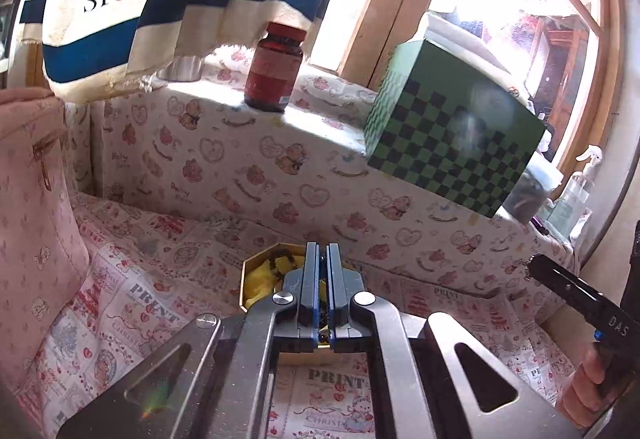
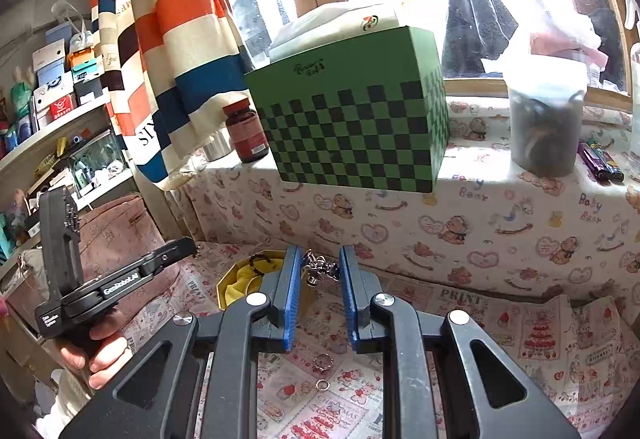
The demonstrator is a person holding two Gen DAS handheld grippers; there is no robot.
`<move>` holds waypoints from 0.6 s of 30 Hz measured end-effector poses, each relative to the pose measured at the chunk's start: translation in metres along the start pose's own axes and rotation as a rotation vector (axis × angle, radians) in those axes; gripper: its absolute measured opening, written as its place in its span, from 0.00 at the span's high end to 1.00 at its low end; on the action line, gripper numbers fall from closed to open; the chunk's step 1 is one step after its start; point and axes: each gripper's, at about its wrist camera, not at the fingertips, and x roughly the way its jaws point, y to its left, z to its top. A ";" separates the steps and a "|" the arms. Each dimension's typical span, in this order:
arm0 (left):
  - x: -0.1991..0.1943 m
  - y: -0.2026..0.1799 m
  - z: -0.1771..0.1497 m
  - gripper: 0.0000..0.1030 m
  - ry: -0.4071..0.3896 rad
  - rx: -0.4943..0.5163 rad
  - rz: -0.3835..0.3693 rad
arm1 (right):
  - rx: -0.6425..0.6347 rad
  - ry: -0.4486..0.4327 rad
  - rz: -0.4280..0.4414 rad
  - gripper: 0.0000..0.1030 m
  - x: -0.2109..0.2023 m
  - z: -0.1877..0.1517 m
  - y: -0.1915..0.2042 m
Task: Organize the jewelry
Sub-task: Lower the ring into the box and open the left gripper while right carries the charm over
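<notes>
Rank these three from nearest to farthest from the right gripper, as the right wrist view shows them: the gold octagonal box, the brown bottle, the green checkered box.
From the right gripper:
1. Gold octagonal box, on the cloth, just left.
2. Green checkered box, on the ledge ahead.
3. Brown bottle, farther back, left of it.

1. My left gripper [image 1: 322,251] points forward and somewhat down, jaws closed with no visible gap between the fingers.
2. My left hand [image 2: 94,351] wraps the handle from below, seen at the left in the right wrist view.
3. My right gripper [image 2: 320,267] also tilts down, blue pads [image 2: 291,303] parted a little.
4. My right hand [image 1: 588,387] grips its handle low at the right edge of the left wrist view.
</notes>
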 end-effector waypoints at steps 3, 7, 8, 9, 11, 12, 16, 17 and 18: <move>0.012 0.009 0.000 0.98 0.035 -0.017 -0.002 | -0.001 0.002 0.007 0.80 0.002 -0.002 0.002; 0.028 0.016 -0.003 0.98 0.084 -0.035 -0.027 | 0.006 0.016 0.002 0.80 0.007 -0.005 0.001; 0.032 0.018 -0.004 0.98 0.098 -0.043 -0.034 | 0.008 0.021 0.001 0.80 0.008 -0.006 0.000; 0.035 0.020 -0.004 0.98 0.107 -0.052 -0.034 | 0.008 0.025 -0.002 0.80 0.009 -0.007 0.000; 0.038 0.022 -0.005 0.98 0.118 -0.065 -0.036 | 0.007 0.031 -0.006 0.80 0.012 -0.008 -0.001; 0.039 0.023 -0.005 0.98 0.121 -0.070 -0.039 | 0.005 0.034 -0.006 0.80 0.013 -0.009 -0.001; 0.036 0.022 -0.005 0.98 0.110 -0.066 -0.059 | -0.007 0.042 -0.012 0.80 0.018 -0.012 0.001; 0.035 0.021 -0.004 0.98 0.103 -0.062 -0.056 | -0.009 0.043 -0.014 0.80 0.018 -0.012 0.002; 0.033 0.020 -0.004 0.98 0.098 -0.056 -0.054 | -0.010 0.043 -0.017 0.80 0.019 -0.012 0.002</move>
